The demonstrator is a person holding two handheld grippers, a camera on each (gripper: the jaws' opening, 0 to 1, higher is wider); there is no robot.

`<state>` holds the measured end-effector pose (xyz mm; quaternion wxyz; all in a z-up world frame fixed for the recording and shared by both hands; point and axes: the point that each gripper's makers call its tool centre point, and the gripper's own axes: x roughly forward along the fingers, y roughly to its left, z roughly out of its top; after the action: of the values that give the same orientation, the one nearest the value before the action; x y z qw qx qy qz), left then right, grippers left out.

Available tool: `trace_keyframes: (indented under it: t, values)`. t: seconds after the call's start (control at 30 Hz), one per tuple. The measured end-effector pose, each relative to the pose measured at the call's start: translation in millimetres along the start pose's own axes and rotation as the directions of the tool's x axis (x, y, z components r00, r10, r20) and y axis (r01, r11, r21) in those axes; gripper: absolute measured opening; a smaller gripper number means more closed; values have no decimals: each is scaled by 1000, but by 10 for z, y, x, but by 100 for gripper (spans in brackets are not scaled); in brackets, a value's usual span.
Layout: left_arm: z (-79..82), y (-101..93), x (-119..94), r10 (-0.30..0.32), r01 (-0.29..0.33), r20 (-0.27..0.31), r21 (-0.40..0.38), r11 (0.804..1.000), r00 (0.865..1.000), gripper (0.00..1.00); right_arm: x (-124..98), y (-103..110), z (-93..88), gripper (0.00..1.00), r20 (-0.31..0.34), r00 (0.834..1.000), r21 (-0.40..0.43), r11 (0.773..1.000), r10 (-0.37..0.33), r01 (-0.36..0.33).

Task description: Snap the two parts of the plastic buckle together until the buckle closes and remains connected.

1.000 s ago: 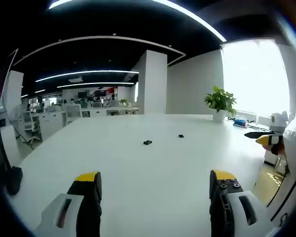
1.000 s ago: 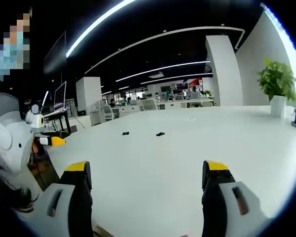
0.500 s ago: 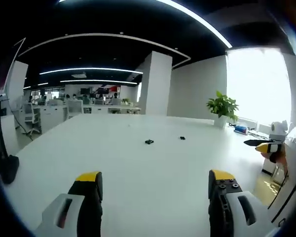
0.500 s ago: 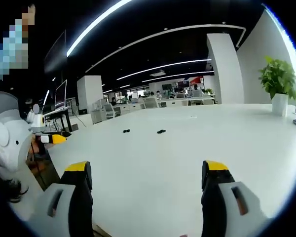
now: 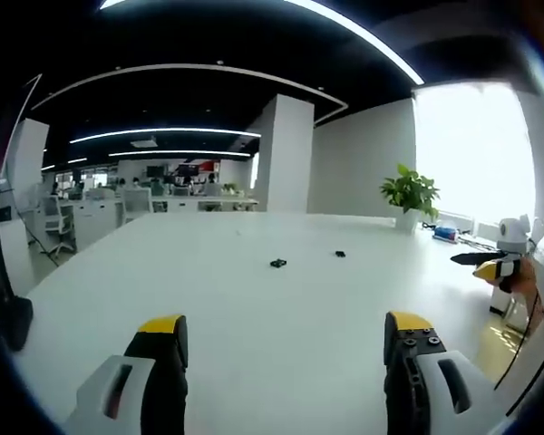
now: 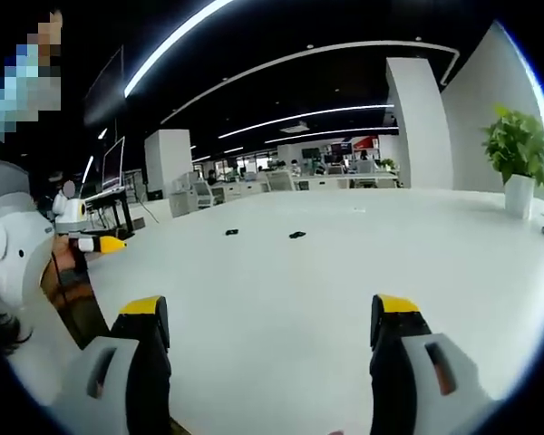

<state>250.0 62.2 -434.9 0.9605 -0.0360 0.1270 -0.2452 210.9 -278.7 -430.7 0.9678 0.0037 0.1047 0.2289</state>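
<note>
Two small black buckle parts lie apart on the white table [image 5: 254,299]. In the left gripper view one part [image 5: 277,264] is near the middle and the other part [image 5: 340,254] is to its right. In the right gripper view they appear as a left part [image 6: 230,233] and a right part [image 6: 296,235]. My left gripper [image 5: 281,349] is open, well short of the parts, nothing between its yellow-tipped fingers. My right gripper [image 6: 265,331] is open too and just as far back. The other gripper's yellow tip shows at the right edge [image 5: 490,265] and at the left edge [image 6: 98,243].
A potted plant [image 5: 408,195] stands at the table's far right; it also shows as a plant [image 6: 519,154] in the right gripper view. A white pillar [image 5: 286,154] and office desks lie beyond the table. A person's white sleeve [image 6: 4,245] is at the left.
Both views shifted slightly as the hands moved; the buckle parts stay where they were on the table. Both grippers remain open.
</note>
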Motion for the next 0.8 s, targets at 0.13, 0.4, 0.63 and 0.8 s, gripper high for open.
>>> trace_keyframes:
  t: [0.13, 0.4, 0.63, 0.8]
  values:
    - [79, 2, 61, -18, 17, 16, 14, 1000, 1000, 91, 55, -13, 43, 92, 6, 1000, -9, 1000, 18, -18]
    - [217, 66, 258, -53, 52, 27, 38, 998, 998, 91, 145, -35, 92, 92, 4, 998, -43, 998, 56, -56]
    - [345, 3, 383, -107, 106, 24, 64, 992, 994, 91, 213, -114, 175, 92, 5, 996, -84, 993, 84, -83]
    - [406, -5, 476, -115, 113, 11, 105, 988, 993, 91, 269, -222, 268, 92, 3, 997, -122, 989, 81, -80]
